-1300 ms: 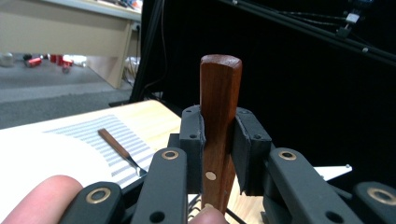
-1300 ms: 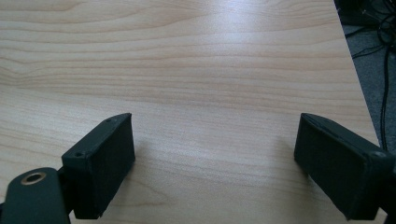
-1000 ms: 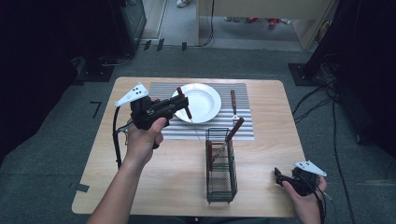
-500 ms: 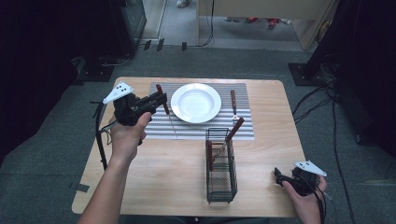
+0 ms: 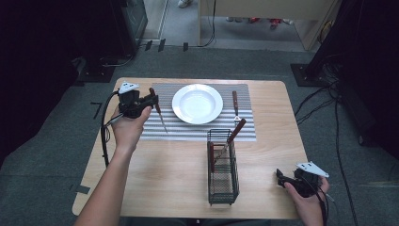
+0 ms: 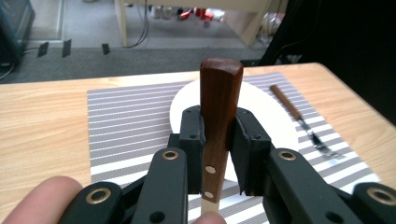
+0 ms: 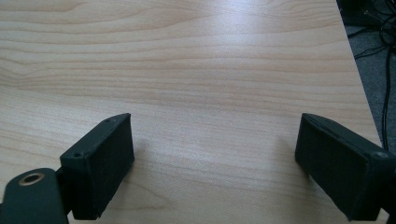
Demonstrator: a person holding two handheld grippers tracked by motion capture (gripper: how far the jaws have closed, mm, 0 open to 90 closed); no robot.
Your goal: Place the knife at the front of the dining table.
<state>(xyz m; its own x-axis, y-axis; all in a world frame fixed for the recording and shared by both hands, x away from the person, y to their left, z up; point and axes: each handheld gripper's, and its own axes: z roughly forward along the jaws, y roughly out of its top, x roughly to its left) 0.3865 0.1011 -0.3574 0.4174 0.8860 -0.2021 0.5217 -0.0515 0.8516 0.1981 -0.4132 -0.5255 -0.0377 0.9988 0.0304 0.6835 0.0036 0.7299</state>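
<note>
My left gripper (image 5: 151,100) sits at the left of the high view, over the left end of the striped placemat (image 5: 188,129), with its jaws clamped on the wooden handle of a knife (image 5: 157,109). In the left gripper view the handle (image 6: 217,116) stands upright between the pads, and the blade runs down out of the bottom of the frame, so I cannot see its tip there. In the high view the knife's long axis slants from the gripper toward the lower right, blade over the mat, just left of the white plate (image 5: 197,103). I judge the open mat strip left of the plate to be the likely set-down spot, and the left hand is the nearer one. A fork (image 5: 235,104) lies on the mat right of the plate. My right gripper (image 5: 282,178) rests at the lower right, jaws spread wide over bare table (image 7: 196,70), holding nothing. The wire caddy (image 5: 222,167) holds more utensils; I cannot make out which kind.
</note>
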